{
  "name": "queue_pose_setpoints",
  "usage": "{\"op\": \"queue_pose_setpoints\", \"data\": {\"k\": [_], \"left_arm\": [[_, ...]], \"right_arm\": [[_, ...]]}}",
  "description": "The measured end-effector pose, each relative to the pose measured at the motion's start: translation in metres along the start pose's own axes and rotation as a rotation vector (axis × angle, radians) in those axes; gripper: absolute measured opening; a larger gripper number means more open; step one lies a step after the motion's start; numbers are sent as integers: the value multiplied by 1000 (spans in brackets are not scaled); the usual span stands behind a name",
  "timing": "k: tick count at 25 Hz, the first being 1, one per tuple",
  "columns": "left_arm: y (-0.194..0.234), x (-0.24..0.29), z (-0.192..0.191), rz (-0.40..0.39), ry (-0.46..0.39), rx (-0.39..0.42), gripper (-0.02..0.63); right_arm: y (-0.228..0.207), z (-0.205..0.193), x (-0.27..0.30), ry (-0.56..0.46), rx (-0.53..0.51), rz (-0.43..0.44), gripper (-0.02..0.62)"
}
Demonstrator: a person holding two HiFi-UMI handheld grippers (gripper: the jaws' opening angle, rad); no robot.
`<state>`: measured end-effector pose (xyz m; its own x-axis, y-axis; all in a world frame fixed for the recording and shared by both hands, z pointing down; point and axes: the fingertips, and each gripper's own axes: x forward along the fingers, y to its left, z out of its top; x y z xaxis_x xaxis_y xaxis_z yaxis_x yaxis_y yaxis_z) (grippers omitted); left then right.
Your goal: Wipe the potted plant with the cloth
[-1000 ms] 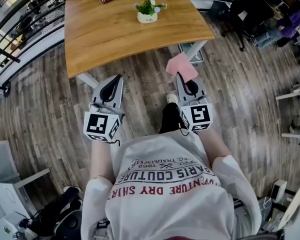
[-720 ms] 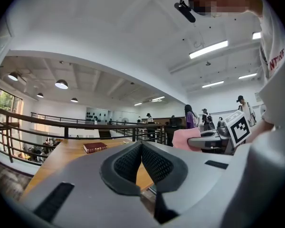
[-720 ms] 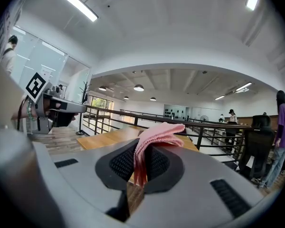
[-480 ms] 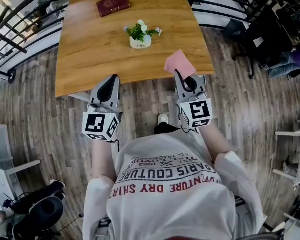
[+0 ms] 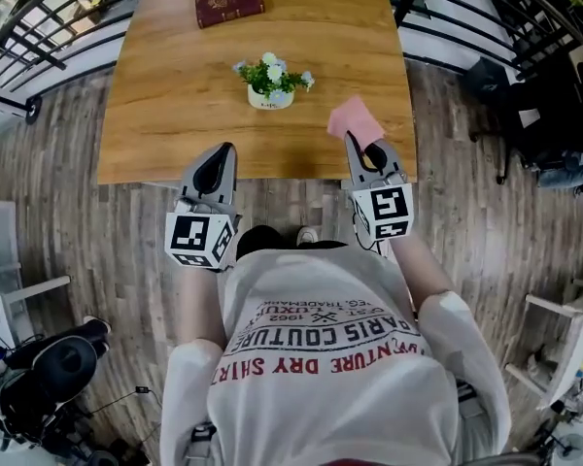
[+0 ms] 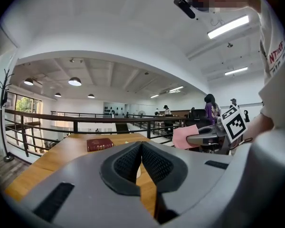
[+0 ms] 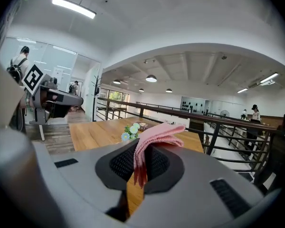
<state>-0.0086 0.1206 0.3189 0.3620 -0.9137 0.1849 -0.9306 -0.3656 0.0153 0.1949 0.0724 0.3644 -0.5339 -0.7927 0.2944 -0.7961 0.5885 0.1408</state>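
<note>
Left tongs (image 5: 222, 151): closed, empty, left of centre, at the light wooden surface (image 5: 165, 95)'s near edge.
Potted plant (image 5: 270, 82), small white pot with pale flowers: upright, upper centre.
Right tongs (image 5: 355, 140): clamped on a folded pink cloth (image 5: 354, 118), right of the plant, apart from it.

The potted plant (image 5: 271, 81) stands on the table (image 5: 165, 105), upper centre of the frame. The book (image 5: 229, 3) lies above-left of it, the cloth (image 5: 355, 119) lower right.
</note>
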Motion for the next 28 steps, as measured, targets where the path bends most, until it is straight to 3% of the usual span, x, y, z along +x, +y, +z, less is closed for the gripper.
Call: {"op": "queue_pose_setpoints", "data": {"k": [6,15,20,24,28], "left_arm": [[24,39,-29,10,85,-28,17],[60,123,-81,-96,194,-46,17],[69,154,-116,-165,263,7,17],[69,171,-127,-209,311,66,17],[72,182,-145,-232,368,37,17]], "right_arm": [[-7,-21,52,108,5,47,37],[-11,-65,131,281,-57,77,37],[-3,-103,172,378,-118,105,37],[0,-113,194,386,-179,112,37],[13,-119,208,393,-216,151,37]]}}
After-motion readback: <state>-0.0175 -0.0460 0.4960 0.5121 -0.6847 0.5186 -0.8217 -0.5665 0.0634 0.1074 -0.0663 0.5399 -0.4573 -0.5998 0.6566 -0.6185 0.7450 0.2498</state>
